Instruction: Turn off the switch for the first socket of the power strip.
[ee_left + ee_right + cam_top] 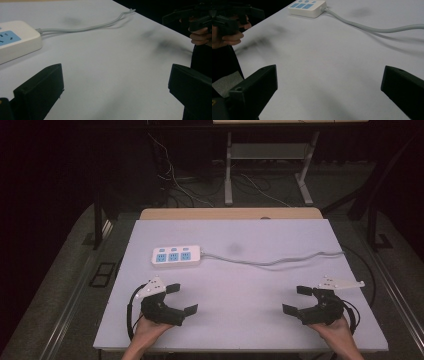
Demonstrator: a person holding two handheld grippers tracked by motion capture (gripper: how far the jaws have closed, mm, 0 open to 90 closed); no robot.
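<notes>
Left gripper (181, 299): held in the person's left hand (150, 327) low over the near left part of the table. Jaws spread wide apart, nothing between them, nothing gripped. A grey three-cornered plate sits on top of it. In the left gripper view its two black jaws rise at either side with bare table surface in the gap.

Power strip (176, 256): white body with three blue socket panels, lying flat on the table, well ahead of the left gripper's jaws and slightly toward their inner side. Apart from both grippers. In the left gripper view it (15, 41) sits beyond and outboard of the left-hand jaw; in the right gripper view it (307, 7) lies far ahead, past the left-hand jaw.

Cord (280, 260): grey, leaves the right end of the power strip and runs in a loose wave across the table to its right edge, passing ahead of the right gripper's jaws without touching them.

Table (240, 315): pale top, faint dark smudges visible in both gripper views.

Right gripper (297, 300): held in the person's right hand (332, 330) low over the near right part of the table. Jaws spread wide, gap empty, holding nothing. Grey plate on top. Jaws point inward toward the left gripper, well apart from it.
</notes>
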